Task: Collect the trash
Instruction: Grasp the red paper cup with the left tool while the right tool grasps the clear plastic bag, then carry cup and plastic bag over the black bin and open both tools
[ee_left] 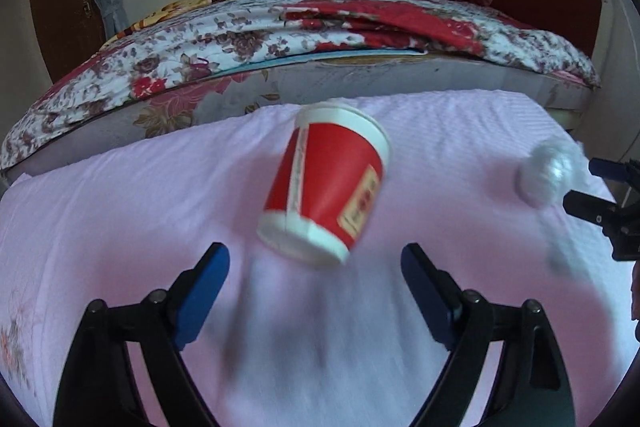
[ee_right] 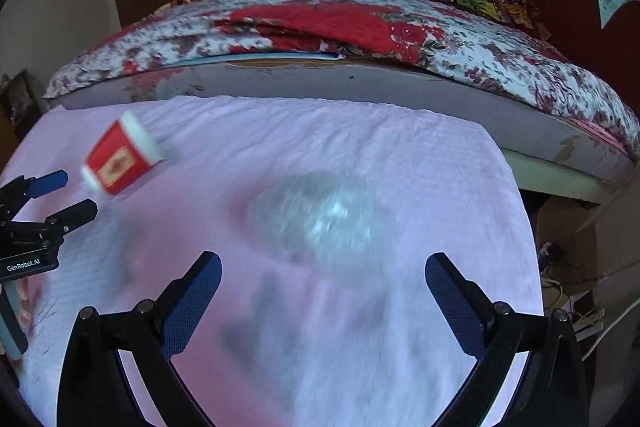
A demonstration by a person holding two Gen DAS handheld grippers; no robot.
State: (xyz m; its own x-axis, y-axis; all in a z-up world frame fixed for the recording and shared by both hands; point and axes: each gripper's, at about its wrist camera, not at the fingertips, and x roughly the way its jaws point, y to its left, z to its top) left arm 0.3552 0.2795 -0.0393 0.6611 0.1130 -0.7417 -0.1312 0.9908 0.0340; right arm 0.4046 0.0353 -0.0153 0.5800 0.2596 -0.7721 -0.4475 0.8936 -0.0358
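Left gripper [ee_left: 314, 267]: jaws spread, nothing between them, poised above pink cloth [ee_left: 120, 211]. Right gripper [ee_right: 322, 275]: jaws spread, empty. Red paper cup [ee_left: 326, 183]: lying on its side on the cloth, just beyond the left fingertips. Crumpled clear plastic wad [ee_right: 320, 215]: on the cloth ahead of the right gripper, blurred. Bed with floral cover [ee_left: 200, 47]: behind.

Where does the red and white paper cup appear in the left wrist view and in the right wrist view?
Left wrist view: the red and white paper cup lies on its side near the centre, on the pink cloth, just ahead of the open left gripper.
Right wrist view: the same cup is at the far left, beside the left gripper.
Shared landmark: the floral bed cover behind the cloth.
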